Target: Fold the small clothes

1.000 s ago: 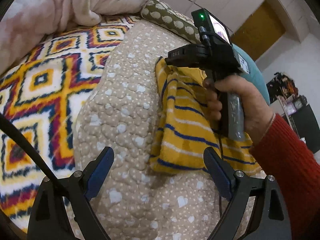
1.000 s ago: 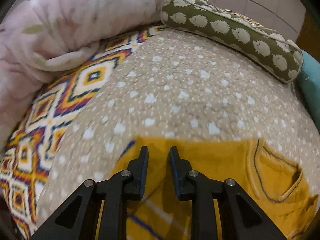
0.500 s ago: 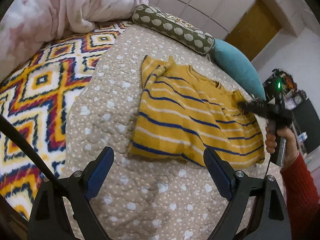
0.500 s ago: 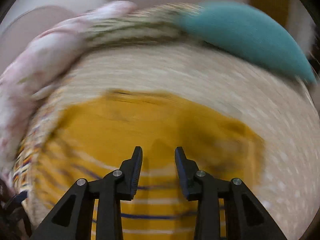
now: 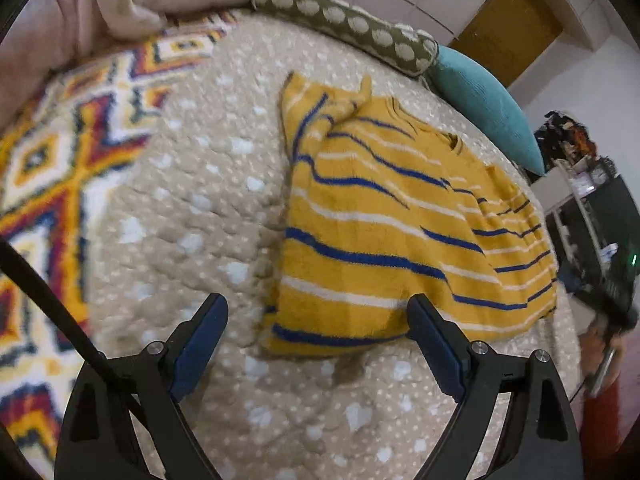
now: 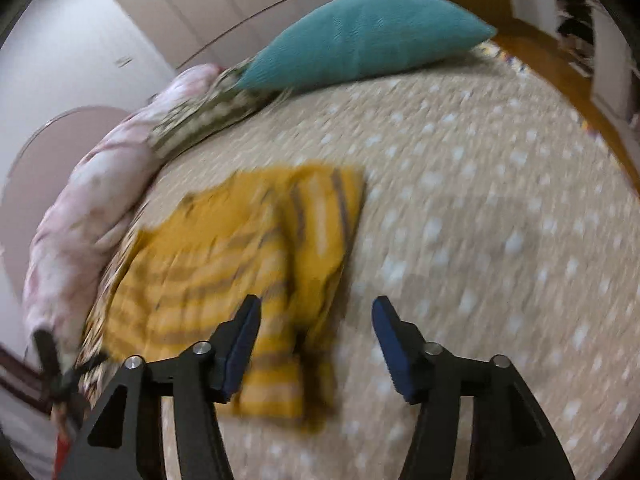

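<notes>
While the striped sweater lies flat on the bed (part-folded) | left gripper fingers held apart, nothing between | right gripper fingers just spread, unloaded.

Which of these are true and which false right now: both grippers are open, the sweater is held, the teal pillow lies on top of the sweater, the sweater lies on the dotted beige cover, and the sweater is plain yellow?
1. Both grippers are open. True: the left gripper and the right gripper both stand with jaws wide apart; the right's have just been opening, with nothing pinched between them.
2. The sweater is held. False: it lies free, no pad pressing on it.
3. The teal pillow lies on top of the sweater. False: it sits beyond it, at the bed's far edge.
4. The sweater lies on the dotted beige cover. True.
5. The sweater is plain yellow. False: it has blue and white stripes.
</notes>
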### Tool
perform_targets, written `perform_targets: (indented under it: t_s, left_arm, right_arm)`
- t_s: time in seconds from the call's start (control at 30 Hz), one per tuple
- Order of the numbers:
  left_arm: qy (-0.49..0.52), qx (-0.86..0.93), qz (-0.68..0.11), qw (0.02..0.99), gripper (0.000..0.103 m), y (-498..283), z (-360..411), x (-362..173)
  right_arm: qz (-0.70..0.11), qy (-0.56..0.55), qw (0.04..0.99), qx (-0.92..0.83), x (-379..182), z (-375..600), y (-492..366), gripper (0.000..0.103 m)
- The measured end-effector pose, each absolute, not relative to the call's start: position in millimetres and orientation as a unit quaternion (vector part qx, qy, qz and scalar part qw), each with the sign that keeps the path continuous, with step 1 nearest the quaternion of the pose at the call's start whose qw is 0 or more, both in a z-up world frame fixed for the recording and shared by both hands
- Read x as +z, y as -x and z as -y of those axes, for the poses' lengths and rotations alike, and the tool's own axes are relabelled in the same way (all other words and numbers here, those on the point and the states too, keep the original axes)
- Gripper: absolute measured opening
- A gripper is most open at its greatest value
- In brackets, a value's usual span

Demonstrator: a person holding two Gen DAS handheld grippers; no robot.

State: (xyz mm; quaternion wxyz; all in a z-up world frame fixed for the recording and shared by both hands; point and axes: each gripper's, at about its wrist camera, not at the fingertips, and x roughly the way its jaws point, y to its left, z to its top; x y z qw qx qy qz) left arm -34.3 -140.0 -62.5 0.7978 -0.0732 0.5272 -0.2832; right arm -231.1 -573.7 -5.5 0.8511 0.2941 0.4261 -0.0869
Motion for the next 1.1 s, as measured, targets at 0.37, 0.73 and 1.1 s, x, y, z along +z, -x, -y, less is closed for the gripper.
perform_targets:
  t_s: [0.37, 0.73, 1.1]
  left_arm:
    - [-0.016, -0.279, -0.532, 0.799, 0.016, 24.4, 150.1, -18.8]
    - [-0.009, -0.233, -0.532, 0.814, 0.028, 43.1, 125.3, -36.5]
    - [0.016, -0.244, -0.475, 0.845, 0.044, 88.7, 94.6, -21.1]
  right_arm:
    - [-0.444, -0.334, 0.83, -0.058, -32.6, 563.2, 253.8, 0.005]
    - [-0.44, -0.307, 0.838, -0.102, -15.7, 562.2, 281.1, 0.017]
    - [-0.422, -0.141, 0.896, 0.017, 36.6, 422.4, 160.6, 0.022]
